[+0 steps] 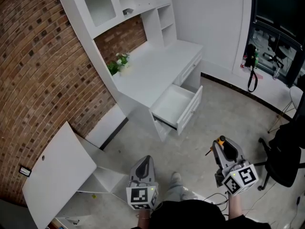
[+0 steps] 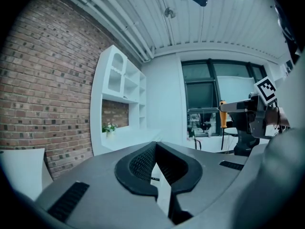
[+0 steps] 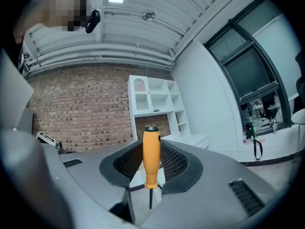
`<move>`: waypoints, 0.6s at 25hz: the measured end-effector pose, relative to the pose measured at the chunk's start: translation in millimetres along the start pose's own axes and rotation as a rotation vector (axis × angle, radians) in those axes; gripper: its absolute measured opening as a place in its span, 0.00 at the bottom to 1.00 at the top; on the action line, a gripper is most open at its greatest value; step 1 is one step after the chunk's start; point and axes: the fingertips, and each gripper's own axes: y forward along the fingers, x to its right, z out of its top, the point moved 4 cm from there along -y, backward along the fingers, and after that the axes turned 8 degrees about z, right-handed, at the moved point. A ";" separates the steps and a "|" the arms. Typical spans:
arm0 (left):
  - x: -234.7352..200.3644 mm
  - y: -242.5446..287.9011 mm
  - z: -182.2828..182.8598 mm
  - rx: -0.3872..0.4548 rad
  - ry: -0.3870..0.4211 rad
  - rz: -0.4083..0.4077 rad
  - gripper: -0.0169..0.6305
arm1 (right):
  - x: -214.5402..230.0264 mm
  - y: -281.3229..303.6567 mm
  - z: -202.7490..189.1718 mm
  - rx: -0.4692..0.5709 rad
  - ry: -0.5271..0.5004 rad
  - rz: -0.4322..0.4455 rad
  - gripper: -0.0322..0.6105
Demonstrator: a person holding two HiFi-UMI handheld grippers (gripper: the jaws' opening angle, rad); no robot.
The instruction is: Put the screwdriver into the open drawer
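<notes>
The floor was pale and bare. Ahead of both grippers stood a white desk against a brick wall, with a small plant on it. Its drawer was pulled out towards the tools. A white panel lay to the left of the left gripper, and a dark chair stood to the right of the right gripper.

The screwdriver had an orange handle with a black cap and a thin dark shaft. It stood upright in the right gripper, clamped between the jaws at the handle, well short of the drawer.

The left gripper's jaws met at the tips, with nothing between them.

Only the head view looked down into the drawer. The left gripper view caught the right gripper from the side, with the handle poking above it and the shaft hanging below.
</notes>
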 end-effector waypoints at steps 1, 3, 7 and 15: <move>-1.0 8.6 1.3 0.004 -0.014 -0.004 0.04 | 3.7 7.0 -0.6 -0.002 0.001 -0.002 0.23; -5.6 27.3 1.9 0.003 -0.006 -0.020 0.04 | 11.7 24.4 -0.9 -0.006 0.002 -0.005 0.23; -21.3 67.5 2.6 -0.003 0.007 -0.035 0.04 | 24.3 63.1 -1.5 -0.009 -0.001 -0.002 0.23; -42.0 143.1 9.6 0.004 -0.002 -0.089 0.04 | 45.5 124.5 0.6 -0.024 -0.014 -0.022 0.23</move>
